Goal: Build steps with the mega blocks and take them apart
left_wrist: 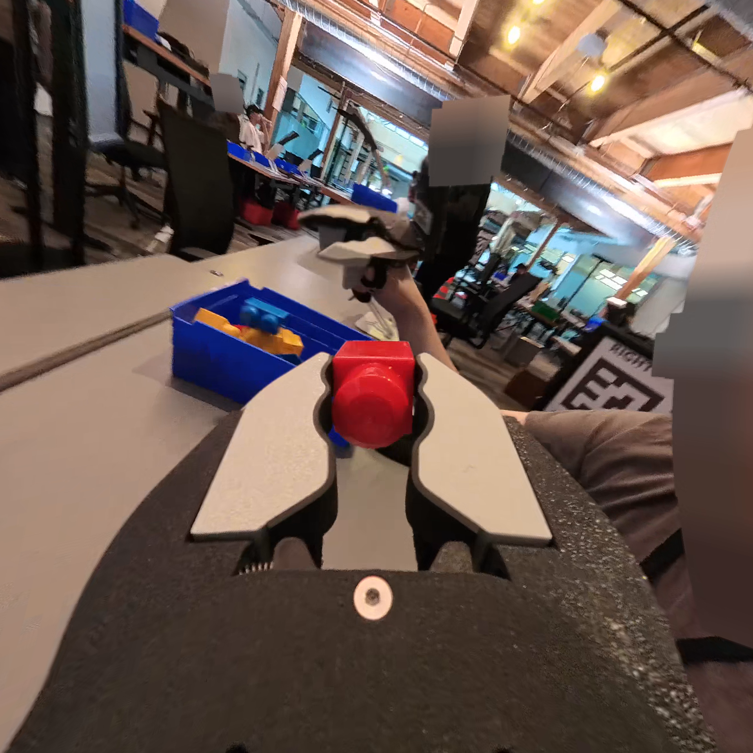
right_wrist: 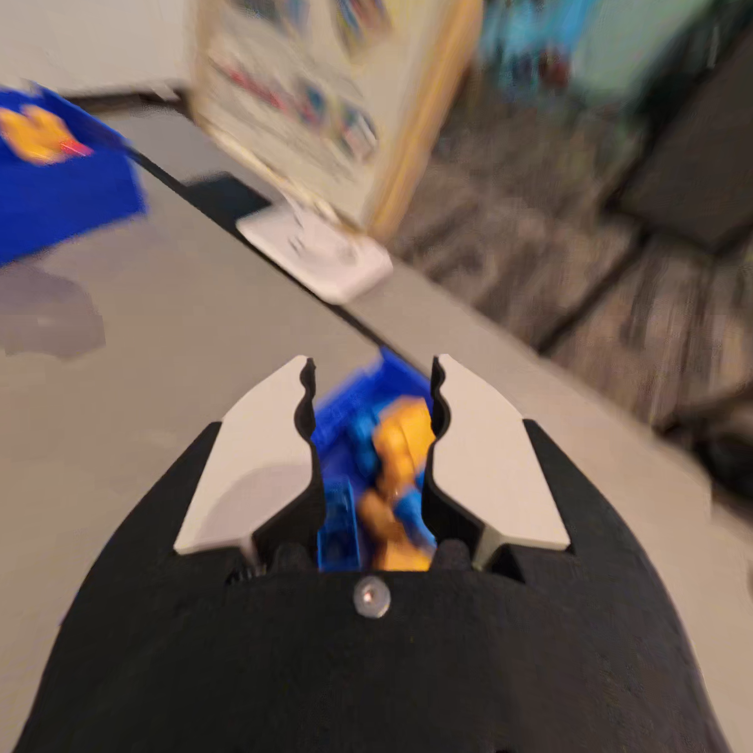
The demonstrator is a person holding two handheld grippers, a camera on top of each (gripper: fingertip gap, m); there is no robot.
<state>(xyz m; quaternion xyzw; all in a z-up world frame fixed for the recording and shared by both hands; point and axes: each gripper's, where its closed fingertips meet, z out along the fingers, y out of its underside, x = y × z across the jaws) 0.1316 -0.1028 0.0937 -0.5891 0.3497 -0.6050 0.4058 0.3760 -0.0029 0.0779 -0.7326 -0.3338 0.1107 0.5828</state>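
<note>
My left gripper (left_wrist: 373, 360) is shut on a red mega block (left_wrist: 373, 403) and holds it above the grey table (left_wrist: 102, 428), stud towards the camera. A small blue piece (left_wrist: 338, 438) shows just below the block. My right gripper (right_wrist: 373, 362) is open. In the blurred gap between its fingers, below it, I see a blue container (right_wrist: 366, 391) with yellow blocks (right_wrist: 401, 444) and blue blocks. The right gripper also shows in the left wrist view (left_wrist: 358, 240), raised in a hand beyond the bin.
A blue bin (left_wrist: 220, 362) with yellow and blue blocks (left_wrist: 260, 315) stands on the table to the left, and also shows in the right wrist view (right_wrist: 61, 195). A picture card on a white stand (right_wrist: 313, 248) is at the table's far edge. A person's arm (left_wrist: 591, 468) is on the right.
</note>
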